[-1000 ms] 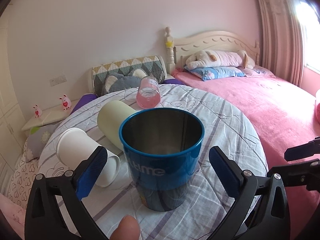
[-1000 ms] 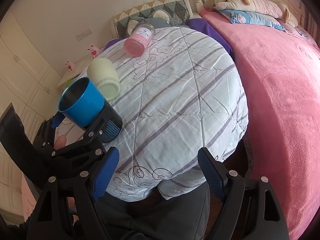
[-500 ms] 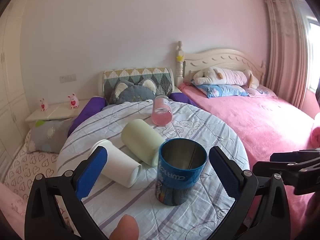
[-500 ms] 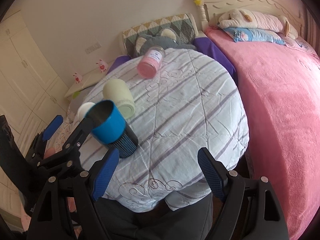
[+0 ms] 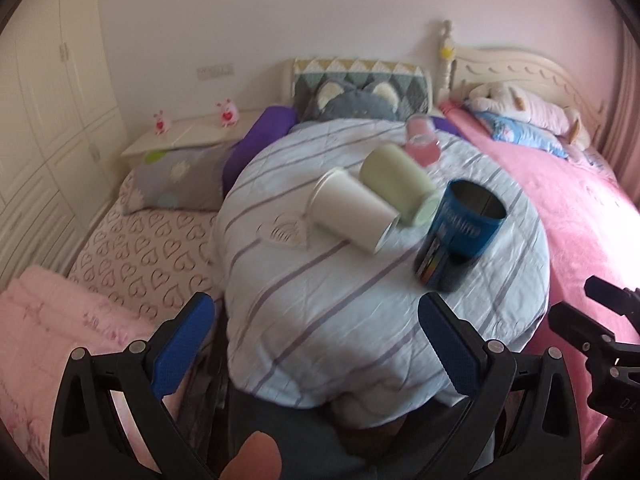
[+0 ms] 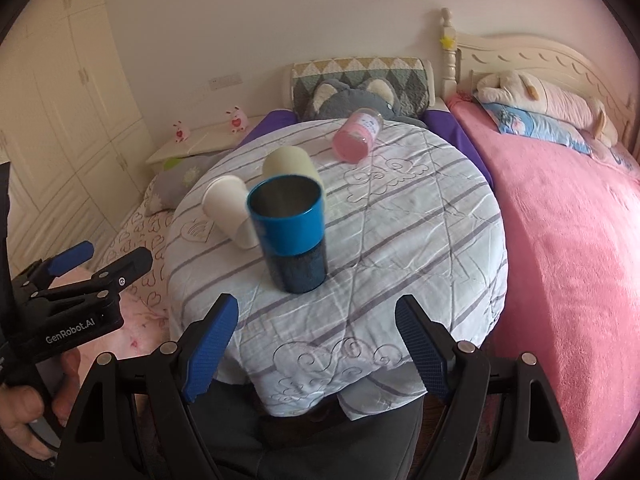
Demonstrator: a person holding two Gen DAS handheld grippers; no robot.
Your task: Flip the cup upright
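Observation:
A blue metal cup (image 6: pixel 290 236) stands upright, mouth up, on the round table with a striped cloth (image 6: pixel 420 240); it also shows in the left wrist view (image 5: pixel 460 236). A white cup (image 5: pixel 352 212), a pale green cup (image 5: pixel 396 180) and a pink cup (image 5: pixel 422 144) lie on their sides behind it. My left gripper (image 5: pixel 316 348) is open and empty, pulled back off the table's near left edge. My right gripper (image 6: pixel 316 344) is open and empty, just in front of the table's near edge, facing the blue cup.
A pink bed (image 6: pixel 560 220) with a plush toy lies to the right. A heart-print mattress (image 5: pixel 148 248) and a grey pillow lie to the left, with a white nightstand (image 5: pixel 188 140) and wardrobe doors behind. A patterned chair back stands behind the table.
My left gripper has drawn back and to the left, away from the blue cup, which stays upright on the table. My right gripper has moved to face the table more squarely.

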